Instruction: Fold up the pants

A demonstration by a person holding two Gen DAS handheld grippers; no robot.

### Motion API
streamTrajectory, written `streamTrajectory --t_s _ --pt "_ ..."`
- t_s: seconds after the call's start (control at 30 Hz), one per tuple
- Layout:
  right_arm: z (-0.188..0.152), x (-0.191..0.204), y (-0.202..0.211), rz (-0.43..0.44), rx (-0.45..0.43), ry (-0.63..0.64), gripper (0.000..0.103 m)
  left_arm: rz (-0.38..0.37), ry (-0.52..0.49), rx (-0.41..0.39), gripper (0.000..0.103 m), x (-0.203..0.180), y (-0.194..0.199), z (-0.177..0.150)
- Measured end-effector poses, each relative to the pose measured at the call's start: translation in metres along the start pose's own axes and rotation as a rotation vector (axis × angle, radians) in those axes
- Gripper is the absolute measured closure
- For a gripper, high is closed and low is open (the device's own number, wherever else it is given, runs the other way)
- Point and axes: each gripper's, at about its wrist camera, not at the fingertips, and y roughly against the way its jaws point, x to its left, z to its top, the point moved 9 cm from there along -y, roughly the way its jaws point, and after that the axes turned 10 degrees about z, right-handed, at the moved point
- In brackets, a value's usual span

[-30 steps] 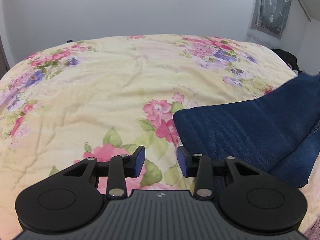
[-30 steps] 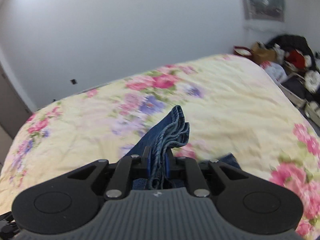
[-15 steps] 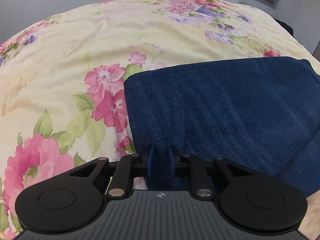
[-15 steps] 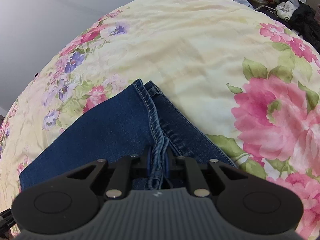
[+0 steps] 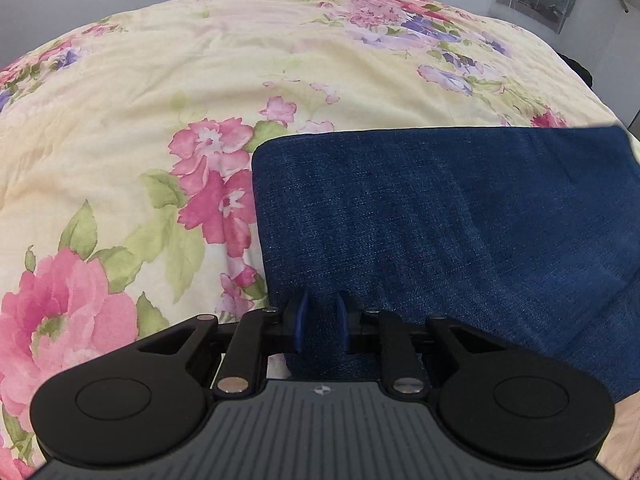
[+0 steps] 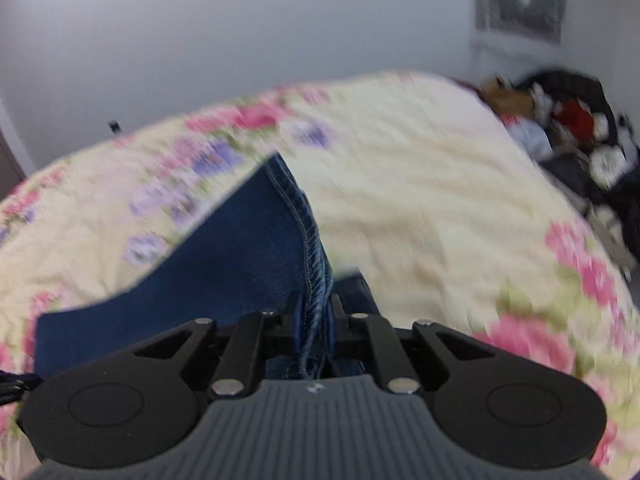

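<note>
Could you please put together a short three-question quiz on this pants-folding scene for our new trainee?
1. True or false: the right gripper is shut on the stitched edge of the jeans.
2. What lies between the pads of the left gripper? A) bare bedspread B) denim of the jeans C) nothing
3. What pattern does the bedspread carry?

Key: 1. True. 2. B; its jaws have just been closing, and the pads now press the denim. 3. Flowers, pink and purple with green leaves, on pale yellow.
</note>
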Motion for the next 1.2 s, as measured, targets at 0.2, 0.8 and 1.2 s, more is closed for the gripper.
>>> streamTrajectory --t_s 0.2,0.8,1.2 --pt "-0.026 -0.022 -0.025 -0.021 -0.025 -0.063 0.099 -0.004 -0.016 -0.005 0.082 -0.001 0.002 0.001" --pt "-0.012 -0.05 0.017 -0.158 -0.104 -0.036 0.1 -0.091 0.063 -0.071 0.068 0.015 0.03 0.007" --pt "-0.04 0.014 -0.001 -0.043 -0.076 0.107 0.101 -0.007 0.04 -0.121 0.068 0.033 0.022 0.054"
